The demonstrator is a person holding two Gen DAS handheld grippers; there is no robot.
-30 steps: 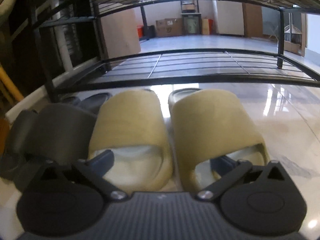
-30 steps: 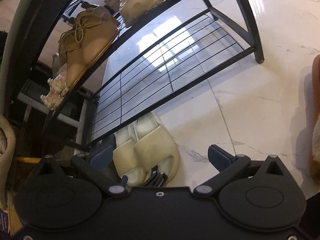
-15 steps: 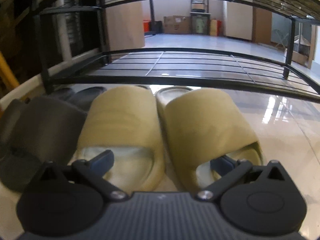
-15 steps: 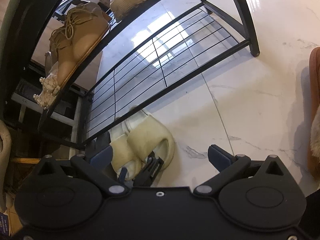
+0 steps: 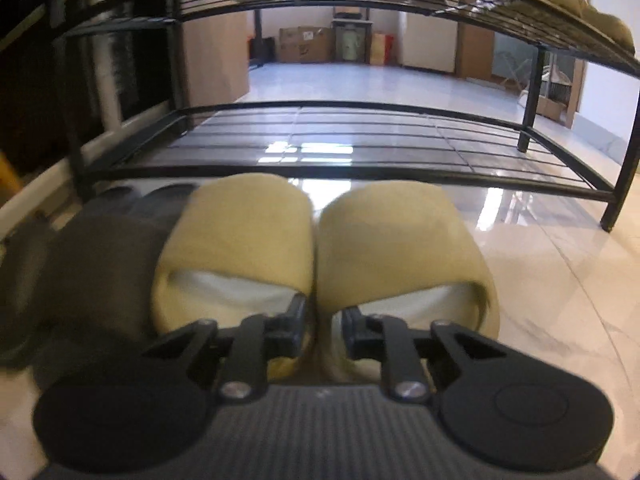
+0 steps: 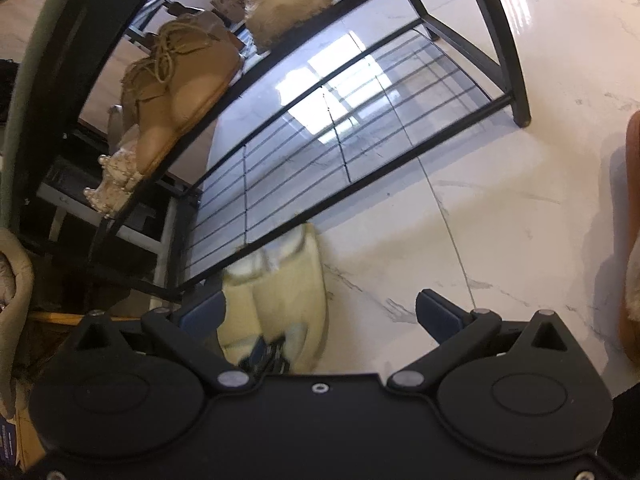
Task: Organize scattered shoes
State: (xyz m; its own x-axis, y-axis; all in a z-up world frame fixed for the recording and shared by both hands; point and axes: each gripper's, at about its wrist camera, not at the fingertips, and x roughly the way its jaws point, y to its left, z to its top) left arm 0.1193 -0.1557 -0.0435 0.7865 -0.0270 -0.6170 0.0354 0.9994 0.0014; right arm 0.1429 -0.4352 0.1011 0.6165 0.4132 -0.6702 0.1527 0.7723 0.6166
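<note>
Two beige slide slippers (image 5: 248, 240) (image 5: 400, 248) lie side by side on the floor before the black wire shoe rack (image 5: 340, 168). My left gripper (image 5: 323, 320) is shut on their pressed-together inner walls, one finger inside each slipper. In the right wrist view the pair (image 6: 280, 296) shows from above, toes at the rack's lowest shelf (image 6: 340, 148), with the left gripper at their heels. My right gripper (image 6: 320, 312) is open and empty, held above the floor.
Dark grey slippers (image 5: 80, 272) lie left of the beige pair. Tan lace-up shoes (image 6: 180, 80) and a pearl-trimmed shoe (image 6: 116, 176) sit on the rack's upper shelf. A brown fur-lined shoe (image 6: 632, 240) is at the right on the white marble floor (image 6: 500, 220).
My left gripper has closed, squeezing the two beige slippers together between its fingers. The right gripper stays open and has shifted slightly.
</note>
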